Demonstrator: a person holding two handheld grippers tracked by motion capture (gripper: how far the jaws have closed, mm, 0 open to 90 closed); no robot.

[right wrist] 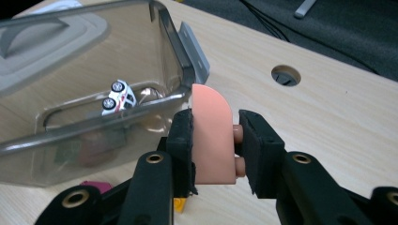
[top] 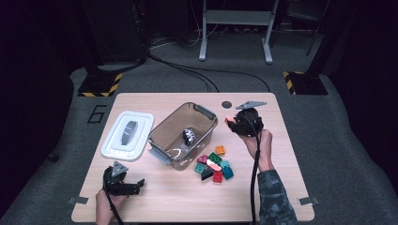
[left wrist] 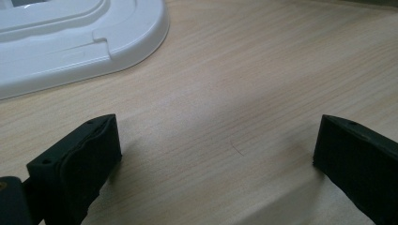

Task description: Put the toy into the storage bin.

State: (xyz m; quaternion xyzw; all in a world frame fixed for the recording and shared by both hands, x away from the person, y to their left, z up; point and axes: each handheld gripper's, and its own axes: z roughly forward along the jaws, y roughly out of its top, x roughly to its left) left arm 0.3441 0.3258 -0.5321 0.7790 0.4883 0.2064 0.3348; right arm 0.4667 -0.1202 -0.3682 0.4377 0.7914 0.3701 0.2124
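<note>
My right gripper is shut on a salmon-pink rounded brick, held in the air beside the right rim of the clear grey bin. From above, that right gripper hovers just right of the bin. A small white toy car lies inside the bin. Several coloured bricks lie in a pile in front of the bin. Low at the front left of the table, my left gripper stands open; between its jaws, my left gripper has only bare wood.
A white lid lies flat left of the bin, and its edge is the white lid ahead of the left jaws. A round cable hole sits near the table's far edge. Cables and stand feet cover the floor beyond.
</note>
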